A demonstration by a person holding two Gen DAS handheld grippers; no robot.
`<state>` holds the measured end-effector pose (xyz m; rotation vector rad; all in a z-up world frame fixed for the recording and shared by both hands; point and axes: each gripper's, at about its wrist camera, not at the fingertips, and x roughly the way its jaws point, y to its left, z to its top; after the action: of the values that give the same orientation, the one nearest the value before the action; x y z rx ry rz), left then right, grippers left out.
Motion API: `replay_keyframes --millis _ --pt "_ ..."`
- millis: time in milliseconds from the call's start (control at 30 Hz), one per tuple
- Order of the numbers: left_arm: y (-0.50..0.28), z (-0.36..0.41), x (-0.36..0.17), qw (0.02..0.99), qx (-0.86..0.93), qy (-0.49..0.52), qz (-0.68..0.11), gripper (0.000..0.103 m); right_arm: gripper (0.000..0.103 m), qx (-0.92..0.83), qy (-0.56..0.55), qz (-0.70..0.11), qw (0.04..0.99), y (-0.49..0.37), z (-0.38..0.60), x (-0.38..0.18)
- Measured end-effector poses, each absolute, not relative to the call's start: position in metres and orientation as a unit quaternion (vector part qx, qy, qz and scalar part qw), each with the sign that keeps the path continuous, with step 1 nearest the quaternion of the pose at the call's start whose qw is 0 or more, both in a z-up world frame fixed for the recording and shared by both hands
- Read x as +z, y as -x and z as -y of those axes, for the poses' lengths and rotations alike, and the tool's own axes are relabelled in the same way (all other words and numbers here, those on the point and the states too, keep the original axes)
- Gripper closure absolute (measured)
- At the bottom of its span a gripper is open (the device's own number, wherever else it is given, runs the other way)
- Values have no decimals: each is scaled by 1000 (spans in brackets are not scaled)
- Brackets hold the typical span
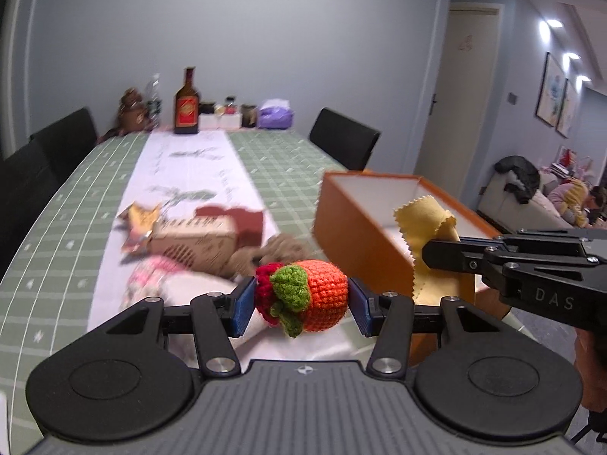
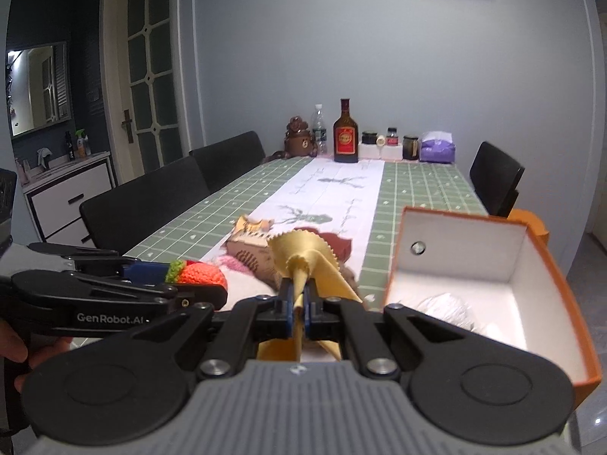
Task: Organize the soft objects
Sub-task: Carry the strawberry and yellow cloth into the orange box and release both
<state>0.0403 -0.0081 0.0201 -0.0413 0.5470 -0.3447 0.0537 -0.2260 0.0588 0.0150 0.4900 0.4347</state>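
Observation:
My left gripper (image 1: 301, 305) is shut on an orange crocheted fruit (image 1: 322, 295) with a green leaf and a dark red tip, held above the table. From the right wrist view that fruit (image 2: 201, 275) shows at the left in the left gripper (image 2: 178, 280). My right gripper (image 2: 299, 299) is shut on a yellow cloth (image 2: 303, 258) with zigzag edges. The cloth (image 1: 428, 220) hangs from the right gripper (image 1: 428, 254) beside the orange box (image 1: 353, 227). That open box (image 2: 569, 265) has a white inside and stands at the right.
A cardboard box (image 1: 193, 242), a snack packet (image 1: 140, 223), a brown plush (image 1: 280, 250) and a pink cloth (image 1: 151, 273) lie on the white runner. Bottles and jars (image 2: 345, 132) stand at the far end. Black chairs (image 2: 144, 204) line the table's sides.

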Motion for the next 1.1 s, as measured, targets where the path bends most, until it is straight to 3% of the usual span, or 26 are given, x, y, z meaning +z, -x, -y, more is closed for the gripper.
replay_keyframes --millis 500,1100 --pt "-112 106 42 927 -268 -29 -261 44 101 127 49 -254 958 -111 300 84" --pt "-188 195 -3 895 -275 -144 -321 44 101 78 67 -384 917 -222 364 29"
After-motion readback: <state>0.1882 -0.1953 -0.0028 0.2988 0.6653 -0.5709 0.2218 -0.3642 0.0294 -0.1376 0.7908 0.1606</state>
